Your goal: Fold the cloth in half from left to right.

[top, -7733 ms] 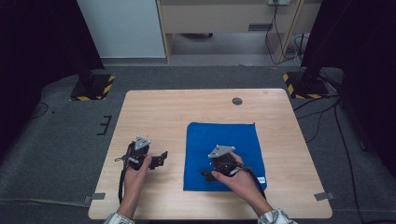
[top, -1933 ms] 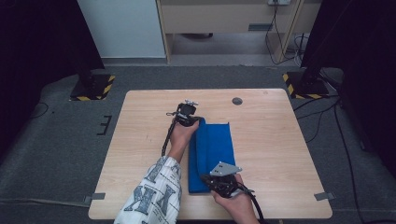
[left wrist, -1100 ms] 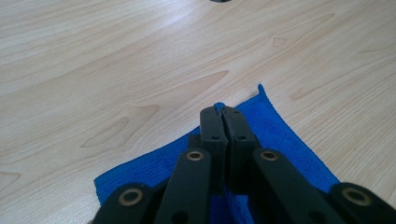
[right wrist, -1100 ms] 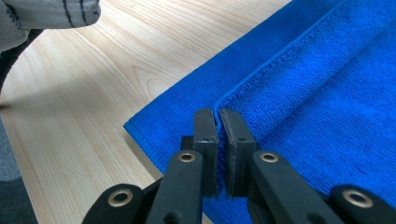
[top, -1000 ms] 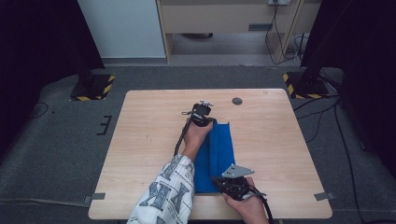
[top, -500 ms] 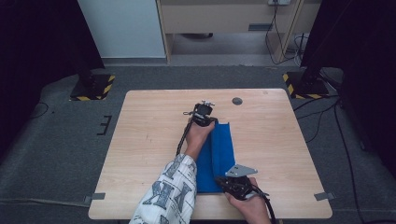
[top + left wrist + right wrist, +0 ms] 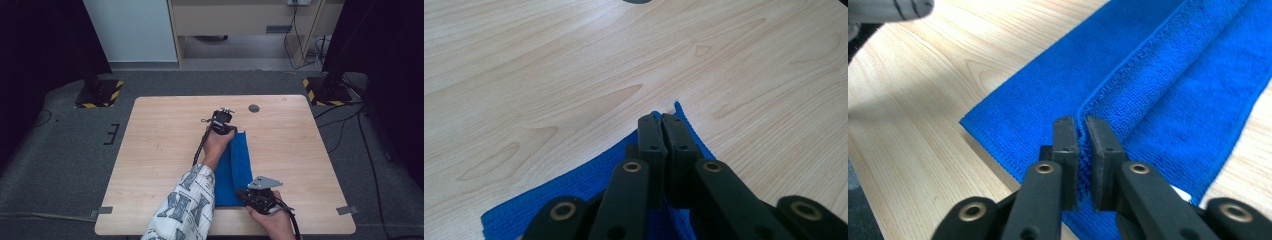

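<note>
A blue cloth (image 7: 241, 160) lies folded into a long narrow strip down the middle of the wooden table (image 7: 165, 150). My left gripper (image 7: 232, 131) is at the strip's far corner. In the left gripper view its jaws (image 7: 663, 120) are shut on that corner of the cloth (image 7: 589, 172), just above the wood. My right gripper (image 7: 241, 192) is at the near end. In the right gripper view its jaws (image 7: 1080, 125) have just been opening slightly, and the raised folded hem of the cloth (image 7: 1158, 65) still sits pinched in the narrow gap between them.
A dark round grommet (image 7: 254, 108) is set in the table beyond the left gripper. A patterned sleeve (image 7: 185, 210) lies across the table beside the cloth's left edge. A white tag (image 7: 1180, 192) shows at the cloth's near edge. Yellow-and-black striped stand bases (image 7: 100, 95) flank the table.
The cloth, spread flat at first, is now a narrow strip. The left hand has crossed over to its far corner. Over the last second both hands have stayed nearly still.
</note>
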The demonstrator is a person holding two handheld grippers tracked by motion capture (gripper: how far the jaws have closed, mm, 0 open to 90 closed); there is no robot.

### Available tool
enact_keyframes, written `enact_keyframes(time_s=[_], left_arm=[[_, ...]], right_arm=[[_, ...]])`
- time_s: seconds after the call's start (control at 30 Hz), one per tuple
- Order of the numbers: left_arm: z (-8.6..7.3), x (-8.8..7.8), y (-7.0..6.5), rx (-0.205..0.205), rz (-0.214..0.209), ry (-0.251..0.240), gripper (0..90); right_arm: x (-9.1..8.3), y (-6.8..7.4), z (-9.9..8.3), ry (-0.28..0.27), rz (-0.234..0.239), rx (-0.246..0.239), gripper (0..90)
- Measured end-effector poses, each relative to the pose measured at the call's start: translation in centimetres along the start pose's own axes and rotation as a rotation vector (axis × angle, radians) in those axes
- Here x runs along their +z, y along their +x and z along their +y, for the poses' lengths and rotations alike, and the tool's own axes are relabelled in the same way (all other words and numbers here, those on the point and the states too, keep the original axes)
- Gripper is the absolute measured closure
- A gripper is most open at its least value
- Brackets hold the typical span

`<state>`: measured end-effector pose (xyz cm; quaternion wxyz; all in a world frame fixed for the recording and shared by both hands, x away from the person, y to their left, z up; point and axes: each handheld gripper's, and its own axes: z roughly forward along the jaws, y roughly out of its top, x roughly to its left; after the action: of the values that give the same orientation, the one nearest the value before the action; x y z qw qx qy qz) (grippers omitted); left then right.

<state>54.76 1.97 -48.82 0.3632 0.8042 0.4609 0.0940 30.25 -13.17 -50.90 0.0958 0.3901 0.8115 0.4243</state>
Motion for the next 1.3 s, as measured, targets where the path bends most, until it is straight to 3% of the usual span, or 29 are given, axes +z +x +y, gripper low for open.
enact_keyframes(time_s=[0.43,0.6,0.97,1.23,1.3], left_arm=[[0.3,0.8,-0.7,0.001,-0.013,0.021,87.0],[0.2,1.1,-0.9,-0.017,-0.059,0.021,75.5],[0.5,0.5,-0.9,-0.007,-0.082,-0.034,59.6],[0.5,-1.2,-0.5,0.043,-0.08,-0.056,46.9],[0.2,-1.5,-0.6,0.082,-0.04,-0.038,43.5]], right_arm=[[0.0,-0.4,-0.4,0.023,-0.013,0.002,82.9],[-0.3,-0.8,-0.5,0.046,-0.043,0.029,69.9],[-0.2,-1.4,-0.8,0.098,-0.105,0.051,46.4],[-0.4,-2.4,-0.4,0.041,-0.149,0.04,29.6],[-0.2,-2.6,-0.4,0.036,-0.159,0.019,26.5]])
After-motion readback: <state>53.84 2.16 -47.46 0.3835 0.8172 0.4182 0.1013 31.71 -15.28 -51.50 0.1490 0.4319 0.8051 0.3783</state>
